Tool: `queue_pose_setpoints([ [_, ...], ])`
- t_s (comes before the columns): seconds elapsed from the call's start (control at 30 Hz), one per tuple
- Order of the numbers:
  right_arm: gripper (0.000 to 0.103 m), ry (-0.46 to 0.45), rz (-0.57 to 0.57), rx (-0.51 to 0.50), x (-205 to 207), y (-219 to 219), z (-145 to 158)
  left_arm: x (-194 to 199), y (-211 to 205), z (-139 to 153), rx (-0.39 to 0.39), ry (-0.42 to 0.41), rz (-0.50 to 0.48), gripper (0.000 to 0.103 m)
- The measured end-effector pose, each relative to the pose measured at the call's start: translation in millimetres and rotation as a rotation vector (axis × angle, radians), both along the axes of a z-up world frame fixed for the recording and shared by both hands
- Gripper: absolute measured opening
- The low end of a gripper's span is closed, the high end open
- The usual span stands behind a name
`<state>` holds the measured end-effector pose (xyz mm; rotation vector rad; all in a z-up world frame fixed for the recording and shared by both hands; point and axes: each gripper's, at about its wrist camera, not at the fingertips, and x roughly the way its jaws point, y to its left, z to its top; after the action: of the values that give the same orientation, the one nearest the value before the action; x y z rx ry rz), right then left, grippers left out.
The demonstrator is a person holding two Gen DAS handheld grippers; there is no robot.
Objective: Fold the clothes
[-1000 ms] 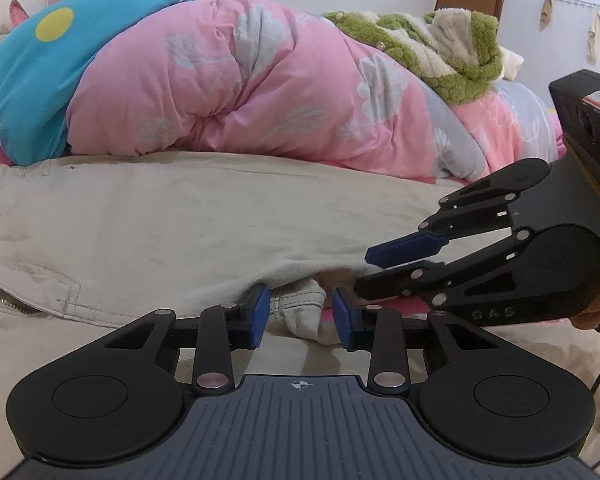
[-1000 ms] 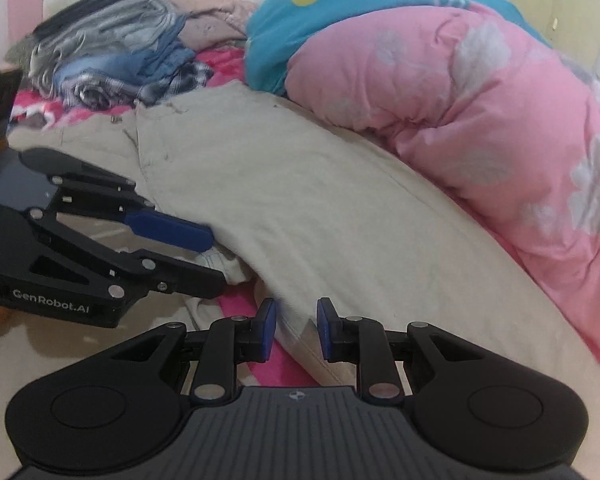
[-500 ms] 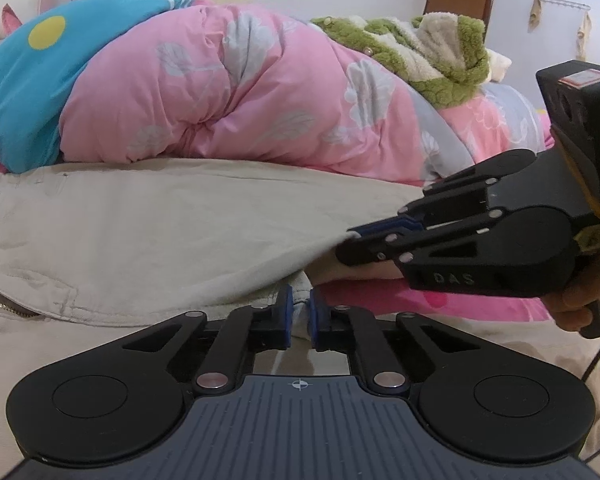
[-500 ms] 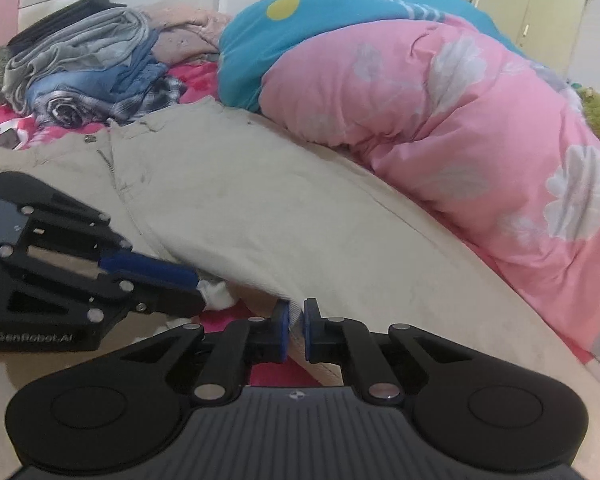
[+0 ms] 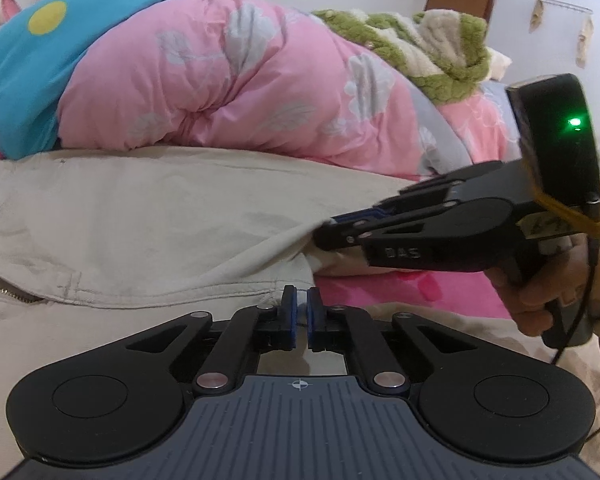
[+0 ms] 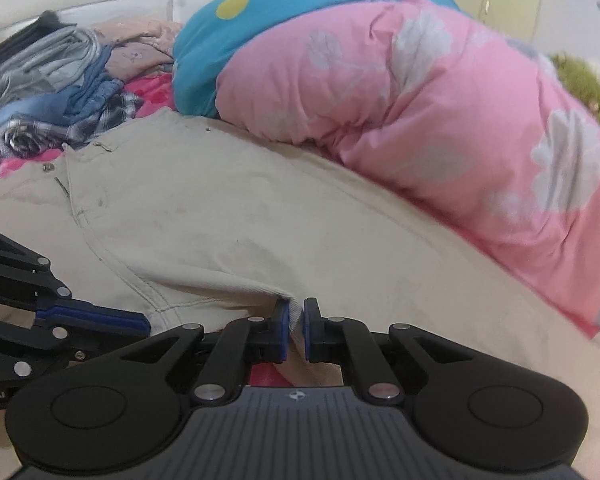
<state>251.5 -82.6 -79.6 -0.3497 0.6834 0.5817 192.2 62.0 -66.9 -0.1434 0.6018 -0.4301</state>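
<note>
Beige trousers [image 5: 148, 216] lie spread over the bed and also show in the right wrist view [image 6: 204, 216]. My left gripper [image 5: 299, 306] is shut on the hem of the upper trouser leg. My right gripper [image 6: 295, 318] is shut on the same hem a little further along and lifts it slightly. The right gripper also shows in the left wrist view [image 5: 332, 232], pinching the cloth edge. The left gripper's fingers [image 6: 96, 318] show at the lower left of the right wrist view.
A pink flowered duvet [image 5: 236, 88] with a blue cover [image 6: 236, 28] lies bunched behind the trousers. A green fleece blanket [image 5: 420, 52] lies on it. A pile of clothes [image 6: 52, 92] sits at the far left. The pink bedsheet [image 5: 400, 288] shows under the lifted hem.
Both grippers went from open to shut on the trouser-leg hem. The hem is now raised slightly off the bedsheet.
</note>
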Motion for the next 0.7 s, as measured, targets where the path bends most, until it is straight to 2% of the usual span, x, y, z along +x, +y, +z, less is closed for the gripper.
queue_pose_setpoints([
  [0.13, 0.008, 0.023, -0.002, 0.046, -1.6, -8.1, 5.0, 1.1, -0.9, 0.6, -0.012, -0.003, 0.005, 0.017],
  [0.2, 0.009, 0.028, 0.000, 0.057, -5.8, -10.9, 8.6, 2.3, -4.3, -0.1, -0.003, -0.012, 0.005, 0.037],
  [0.33, 0.012, 0.032, -0.011, 0.073, -16.2, -19.2, 12.5, 8.2, -11.4, -3.2, 0.027, -0.013, 0.018, 0.040],
  [0.43, 0.019, 0.036, -0.020, 0.085, -24.0, -25.4, 15.4, 12.2, -12.0, -7.2, 0.043, -0.008, 0.033, 0.037],
  [0.5, 0.022, 0.038, -0.025, 0.094, -29.3, -29.5, 17.3, 12.9, -11.4, -8.6, 0.051, -0.016, 0.048, 0.017],
  [0.57, 0.023, 0.030, -0.025, 0.091, -33.5, -33.7, 18.8, 11.1, -9.0, -6.8, 0.041, -0.029, 0.056, 0.009],
  [0.7, 0.023, 0.001, -0.014, 0.065, -36.0, -37.8, 17.6, 5.7, -3.7, -1.5, 0.019, -0.060, 0.066, 0.005],
])
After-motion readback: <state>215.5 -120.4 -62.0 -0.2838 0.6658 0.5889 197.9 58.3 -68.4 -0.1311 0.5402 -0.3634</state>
